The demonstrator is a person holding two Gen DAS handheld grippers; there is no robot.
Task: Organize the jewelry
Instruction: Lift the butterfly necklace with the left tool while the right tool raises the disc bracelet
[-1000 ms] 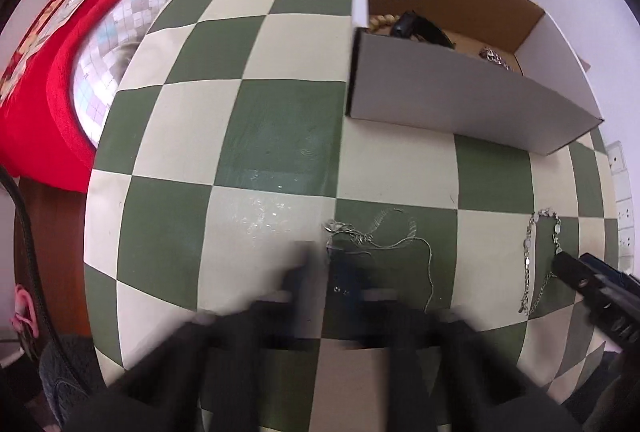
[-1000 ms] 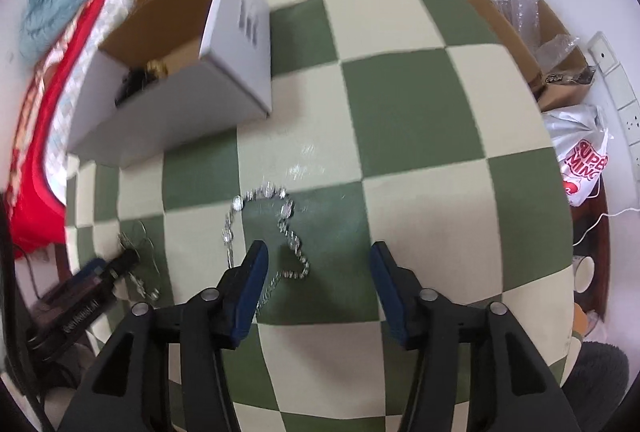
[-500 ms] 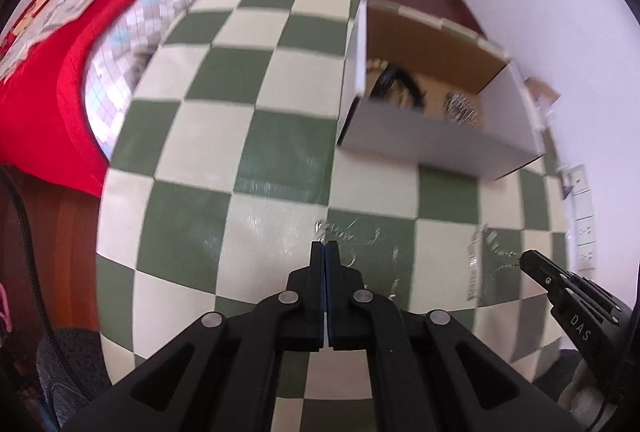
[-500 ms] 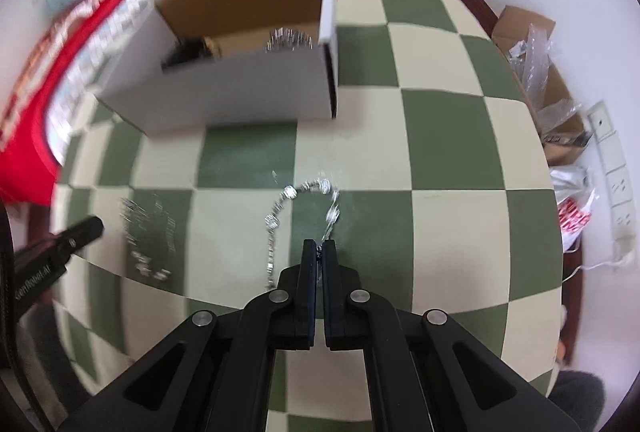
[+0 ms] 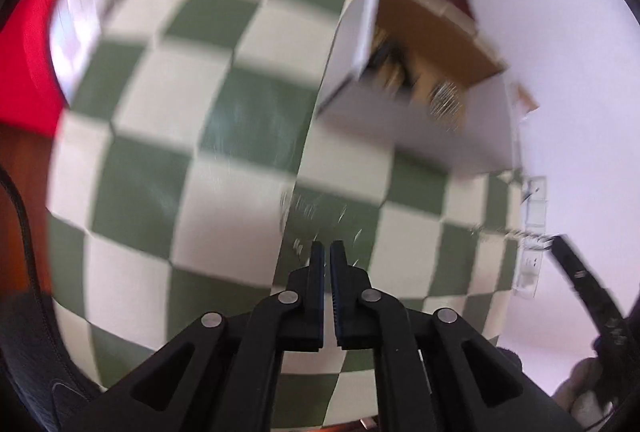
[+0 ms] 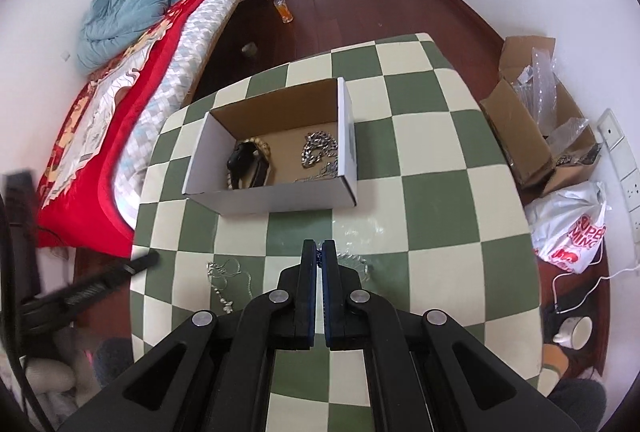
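Observation:
An open white cardboard box (image 6: 280, 198) stands on the green-and-cream checkered table (image 6: 440, 200); it holds a black band (image 6: 246, 164), a chunky silver chain (image 6: 318, 150) and beads. My right gripper (image 6: 319, 252) is shut on a silver link bracelet (image 6: 352, 258), held above the table in front of the box. A thin silver necklace (image 6: 224, 280) lies on the table to its left. In the blurred left wrist view my left gripper (image 5: 328, 252) is nearly shut above that necklace (image 5: 308, 212); whether it holds the chain is unclear. The box (image 5: 400, 120) is ahead to the right.
A bed with a red blanket (image 6: 92, 136) runs along the table's left side. Open cartons with plastic wrap (image 6: 536, 136) and a white shopping bag (image 6: 572, 232) sit on the floor at the right. An orange bottle (image 6: 285, 10) stands on the wooden floor beyond.
Both grippers closed from open, then rose and pulled back from the table. The right one lifted the link bracelet. The left wrist view is now motion-blurred and swinging.

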